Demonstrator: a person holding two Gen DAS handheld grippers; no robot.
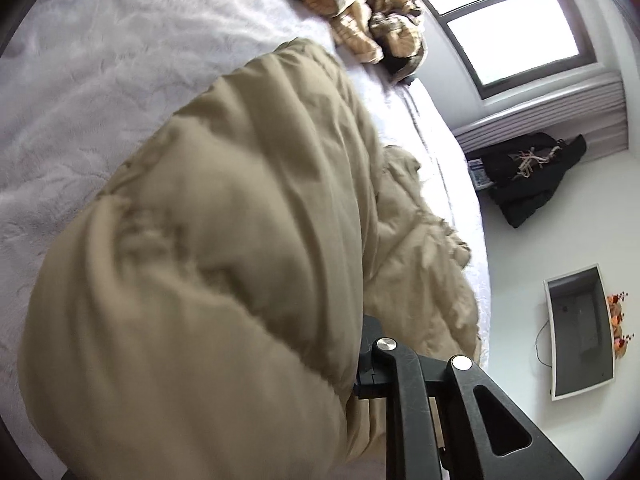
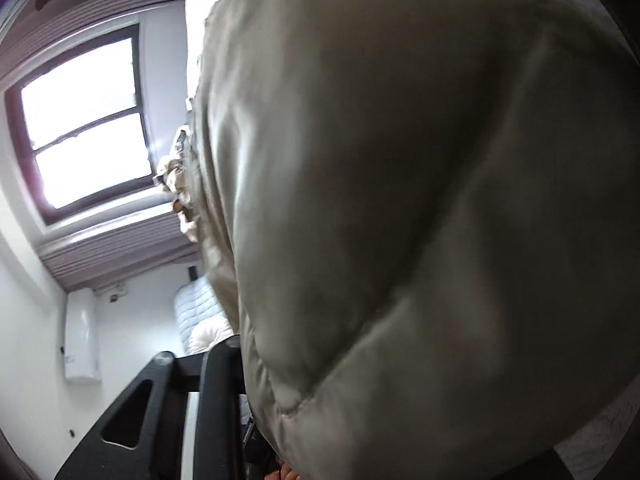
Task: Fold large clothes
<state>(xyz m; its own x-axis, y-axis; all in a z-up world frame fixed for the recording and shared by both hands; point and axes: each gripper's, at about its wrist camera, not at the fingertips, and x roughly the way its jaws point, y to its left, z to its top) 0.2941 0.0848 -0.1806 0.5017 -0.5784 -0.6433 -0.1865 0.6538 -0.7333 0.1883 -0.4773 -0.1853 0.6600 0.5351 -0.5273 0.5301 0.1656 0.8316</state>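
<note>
While the puffy khaki quilted jacket (image 1: 224,216) sprawls across the pale lavender-covered bed (image 1: 100,92), I see my left hand-held gripper (image 1: 372,376) pinching its padded edge. My right hand-held gripper (image 2: 256,412) is buried in the fabric, its fingertips hidden, so I cannot tell its grip.

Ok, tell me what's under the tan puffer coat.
The tan puffer coat lies on a pale textured bedspread, which shows around it up to the striped garment. Anything directly beneath the coat is covered, and in the right wrist view the coat fills nearly the whole frame.
</note>
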